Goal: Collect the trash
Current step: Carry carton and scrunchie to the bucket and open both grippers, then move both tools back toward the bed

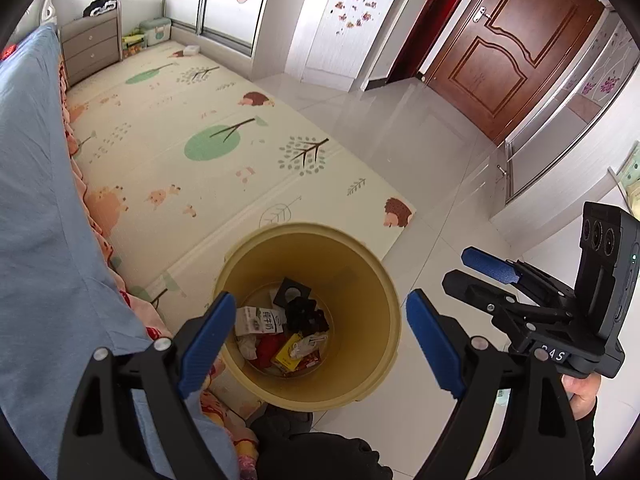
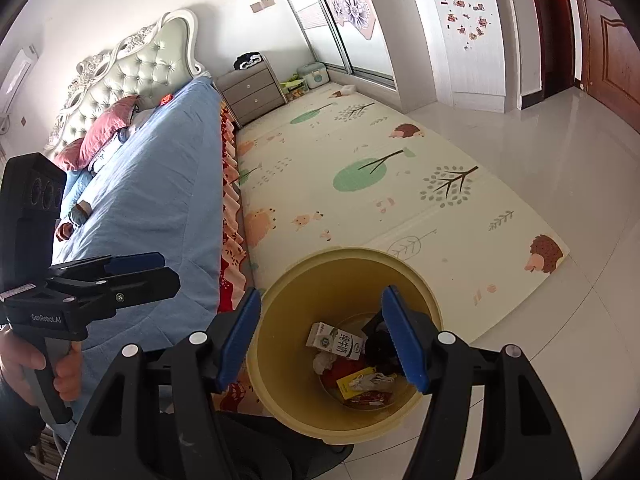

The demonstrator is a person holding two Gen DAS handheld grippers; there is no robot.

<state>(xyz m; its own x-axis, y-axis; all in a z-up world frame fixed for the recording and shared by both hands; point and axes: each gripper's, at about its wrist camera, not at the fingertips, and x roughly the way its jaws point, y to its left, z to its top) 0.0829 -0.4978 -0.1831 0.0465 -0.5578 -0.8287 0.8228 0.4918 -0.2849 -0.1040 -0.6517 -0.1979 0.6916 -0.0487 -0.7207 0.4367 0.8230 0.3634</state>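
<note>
A yellow bin (image 1: 360,280) (image 2: 288,320) stands on the floor beside the bed. In it lie a white milk carton (image 1: 260,320) (image 2: 340,342), a yellow packet (image 1: 286,350) (image 2: 352,384), crumpled white tissue (image 1: 248,346) (image 2: 322,360), black pieces (image 1: 304,312) and a red wrapper (image 2: 368,398). My left gripper (image 1: 320,300) hangs over the bin's mouth, open, with nothing between its blue pads. My right gripper (image 2: 322,294) is also over the bin, open and holding nothing. Each gripper shows in the other's view: the right gripper (image 1: 468,272) at the right edge, the left gripper (image 2: 132,268) at the left.
The bed with its blue cover (image 1: 40,200) (image 2: 152,184) runs along the left of the bin. A patterned play mat (image 1: 200,140) (image 2: 360,184) lies beyond it, with glossy tile floor (image 1: 420,140) to the right. A grey nightstand (image 1: 92,44) and a brown door (image 1: 512,48) stand farther off.
</note>
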